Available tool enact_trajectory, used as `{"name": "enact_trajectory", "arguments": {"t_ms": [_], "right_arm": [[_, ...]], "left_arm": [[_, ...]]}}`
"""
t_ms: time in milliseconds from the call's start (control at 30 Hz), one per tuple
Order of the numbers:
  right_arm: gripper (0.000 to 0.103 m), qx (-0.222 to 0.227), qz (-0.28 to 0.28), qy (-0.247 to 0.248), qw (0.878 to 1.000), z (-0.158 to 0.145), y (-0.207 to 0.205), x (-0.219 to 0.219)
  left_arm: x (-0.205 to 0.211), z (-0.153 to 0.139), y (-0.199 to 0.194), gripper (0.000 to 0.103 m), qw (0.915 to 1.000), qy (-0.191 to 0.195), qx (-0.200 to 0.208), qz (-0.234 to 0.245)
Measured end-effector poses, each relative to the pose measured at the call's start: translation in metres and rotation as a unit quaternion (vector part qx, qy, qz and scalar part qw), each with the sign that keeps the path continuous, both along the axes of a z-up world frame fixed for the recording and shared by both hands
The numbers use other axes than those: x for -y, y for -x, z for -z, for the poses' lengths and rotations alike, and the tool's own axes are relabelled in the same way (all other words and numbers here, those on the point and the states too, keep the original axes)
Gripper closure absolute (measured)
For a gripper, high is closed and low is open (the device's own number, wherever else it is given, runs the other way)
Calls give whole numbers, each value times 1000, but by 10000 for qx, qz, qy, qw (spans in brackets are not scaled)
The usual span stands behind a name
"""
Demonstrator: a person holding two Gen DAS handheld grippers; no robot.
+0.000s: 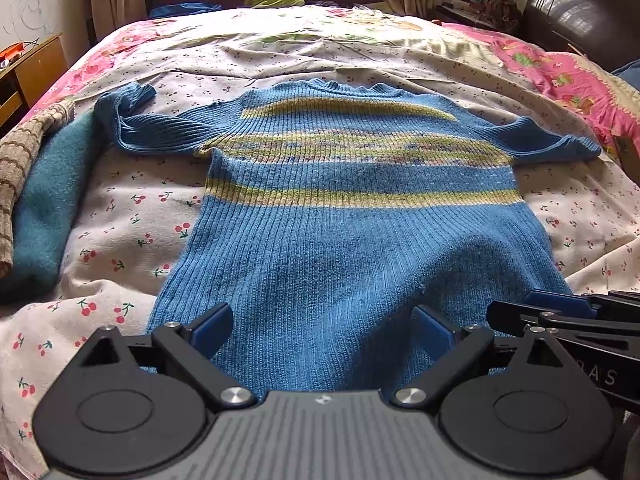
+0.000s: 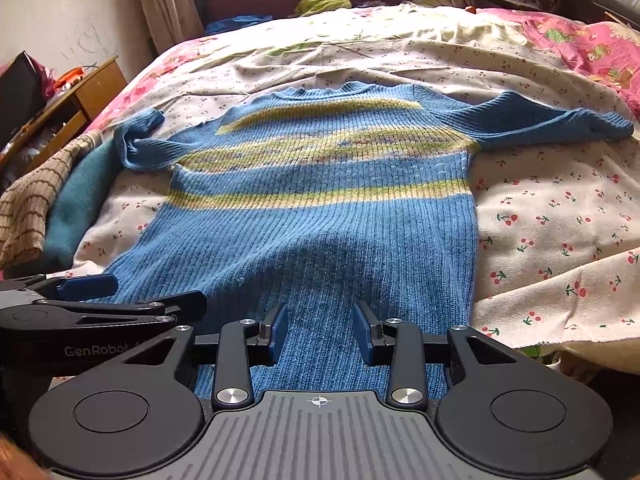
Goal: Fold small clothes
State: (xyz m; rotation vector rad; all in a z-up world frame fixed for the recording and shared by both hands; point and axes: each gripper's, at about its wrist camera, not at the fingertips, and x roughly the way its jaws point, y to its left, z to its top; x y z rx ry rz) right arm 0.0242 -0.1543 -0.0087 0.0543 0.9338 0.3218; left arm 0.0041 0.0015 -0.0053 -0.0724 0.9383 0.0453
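While flat on bedspread (image 1: 132, 216), sweater (image 1: 352, 216)

The blue ribbed knit sweater with yellow stripes (image 1: 352, 216) lies flat at frame centre on the cherry-print bedsheet (image 1: 132, 216), collar toward the top of the frame, hem at the bottom. One sleeve extends to the left, the other to the right. At the left edge, a teal fleece garment (image 1: 52, 208) lies on the sheet, with a tan striped knit garment (image 1: 20, 160) partly over it. The left gripper (image 1: 320, 332) and right gripper (image 2: 320, 330) stand side by side over the hem, at the bottom of each wrist view.
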Motion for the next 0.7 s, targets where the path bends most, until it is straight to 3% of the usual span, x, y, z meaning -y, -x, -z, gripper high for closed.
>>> {"name": "enact_trajectory", "arguments": {"t_ms": [433, 700], "right_arm": [[67, 166, -19, 317, 9994, -6, 1, -5], [67, 157, 29, 253, 9996, -6, -1, 0]], "left_arm": [[2, -3, 1, 0, 9999, -62, 107, 24], [4, -4, -1, 0, 9999, -59, 135, 59]]}}
